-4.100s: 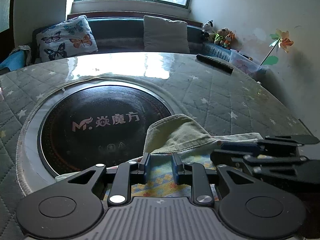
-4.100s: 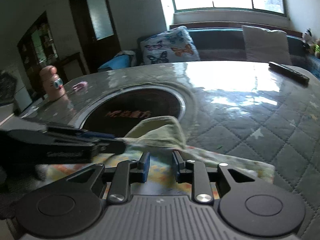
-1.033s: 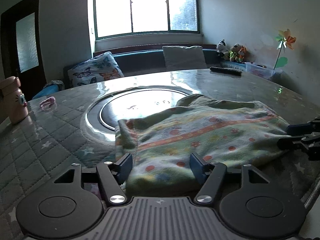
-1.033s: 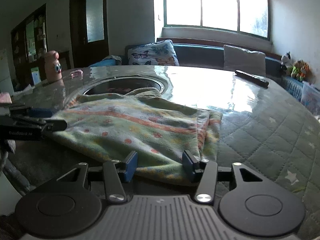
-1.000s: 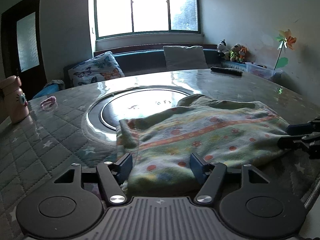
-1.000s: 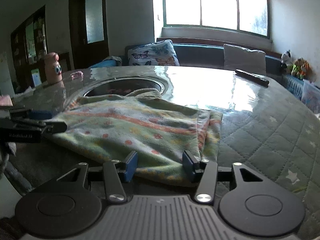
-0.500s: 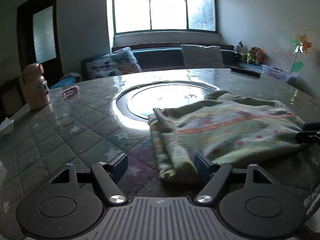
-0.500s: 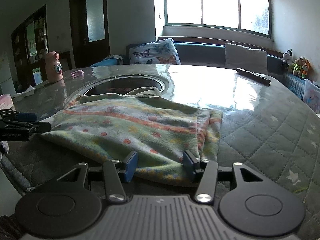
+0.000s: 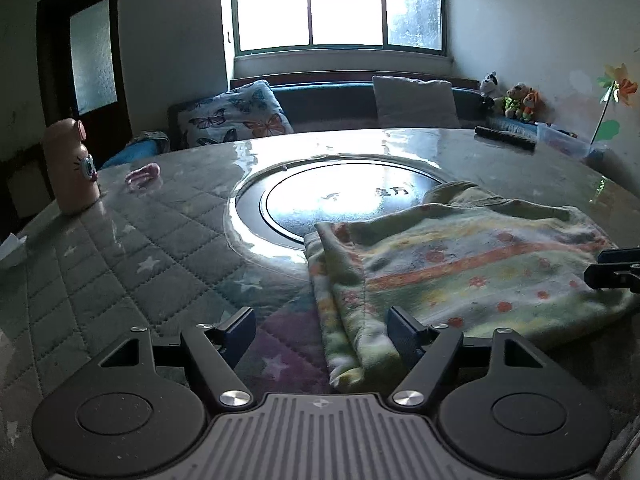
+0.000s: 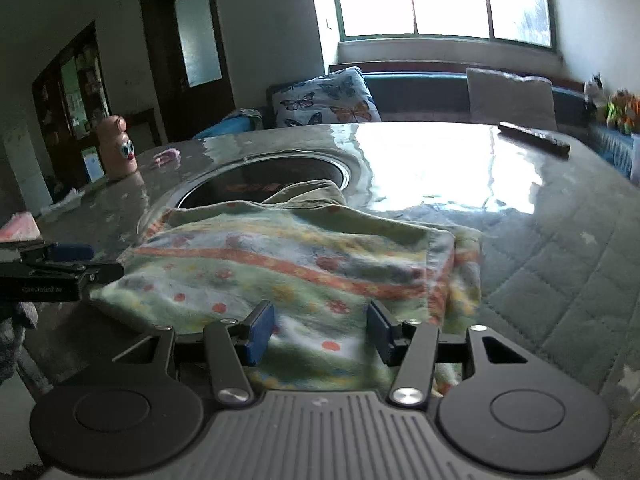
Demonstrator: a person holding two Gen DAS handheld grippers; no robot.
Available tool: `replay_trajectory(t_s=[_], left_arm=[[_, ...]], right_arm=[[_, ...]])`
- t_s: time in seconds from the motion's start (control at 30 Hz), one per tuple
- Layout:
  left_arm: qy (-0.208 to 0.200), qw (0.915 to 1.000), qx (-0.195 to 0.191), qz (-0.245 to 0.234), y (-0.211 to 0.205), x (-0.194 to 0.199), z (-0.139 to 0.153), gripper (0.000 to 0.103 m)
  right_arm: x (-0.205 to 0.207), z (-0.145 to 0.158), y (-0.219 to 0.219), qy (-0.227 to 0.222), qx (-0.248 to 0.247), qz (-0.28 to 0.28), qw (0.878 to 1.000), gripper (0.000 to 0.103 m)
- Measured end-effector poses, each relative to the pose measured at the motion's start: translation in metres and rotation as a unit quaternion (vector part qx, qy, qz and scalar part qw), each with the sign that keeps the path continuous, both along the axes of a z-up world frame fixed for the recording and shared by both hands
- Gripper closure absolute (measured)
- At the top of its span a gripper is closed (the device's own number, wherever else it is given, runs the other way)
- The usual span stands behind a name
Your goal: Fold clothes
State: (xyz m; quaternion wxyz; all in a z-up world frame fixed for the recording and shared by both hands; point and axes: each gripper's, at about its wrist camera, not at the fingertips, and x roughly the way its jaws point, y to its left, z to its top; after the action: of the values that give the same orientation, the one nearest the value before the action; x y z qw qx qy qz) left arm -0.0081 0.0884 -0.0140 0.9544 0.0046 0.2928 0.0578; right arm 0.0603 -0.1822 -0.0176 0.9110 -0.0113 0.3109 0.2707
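A folded fleece garment (image 9: pixel 460 256), green with orange stripes and dots, lies flat on the table beside the round inset. My left gripper (image 9: pixel 320 330) is open at the garment's left folded edge. Its right finger is over the cloth and its left finger over bare table cover. My right gripper (image 10: pixel 320 328) is open low over the near right part of the garment (image 10: pixel 300 256), with cloth under and between its fingers, and neither pad presses on it. Each gripper shows in the other's view: the right gripper (image 9: pixel 612 268) at the garment's right end, the left gripper (image 10: pixel 60 272) at its left end.
The quilted table cover (image 9: pixel 132 264) surrounds a dark round glass inset (image 9: pixel 340 204). A pink bottle (image 9: pixel 70 164) and a small pink object (image 9: pixel 142 174) stand at the far left. A black remote (image 9: pixel 504 138) lies at the far right. A sofa with cushions is beyond the table.
My left gripper has slid to the left, from over the garment's middle to its left edge, and its jaws stand a little wider. The right gripper shifted slightly. The garment stays flat.
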Motion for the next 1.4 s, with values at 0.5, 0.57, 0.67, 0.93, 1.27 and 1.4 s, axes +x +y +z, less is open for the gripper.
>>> replay_trajectory(t_s=[0.5,0.57,0.67,0.93,1.27,1.4], left_arm=[[0.001,0.9999,0.008,0.01,0.008,0.057,0.013,0.03],[0.009,0.9998,0.011,0.016,0.012,0.063,0.01,0.031],[0.018,0.9995,0.008,0.024,0.018,0.069,0.008,0.031],[0.019,0.9995,0.009,0.025,0.017,0.08,0.012,0.031],[0.033,0.9988,0.022,0.03,0.022,0.099,0.005,0.03],[0.017,0.9995,0.019,0.02,0.017,0.093,0.015,0.03]], right_arm=[[0.067,0.0,0.001,-0.002,-0.024,-0.025,0.999,0.054],[0.075,-0.004,-0.002,0.001,-0.031,-0.038,0.999,0.054],[0.079,-0.001,-0.005,0.002,-0.025,-0.045,0.999,0.057],[0.082,0.009,0.019,0.002,-0.015,-0.007,1.0,0.074],[0.102,-0.003,0.043,0.022,-0.027,-0.002,0.999,0.081],[0.095,0.005,0.044,0.013,-0.023,0.0,1.0,0.08]])
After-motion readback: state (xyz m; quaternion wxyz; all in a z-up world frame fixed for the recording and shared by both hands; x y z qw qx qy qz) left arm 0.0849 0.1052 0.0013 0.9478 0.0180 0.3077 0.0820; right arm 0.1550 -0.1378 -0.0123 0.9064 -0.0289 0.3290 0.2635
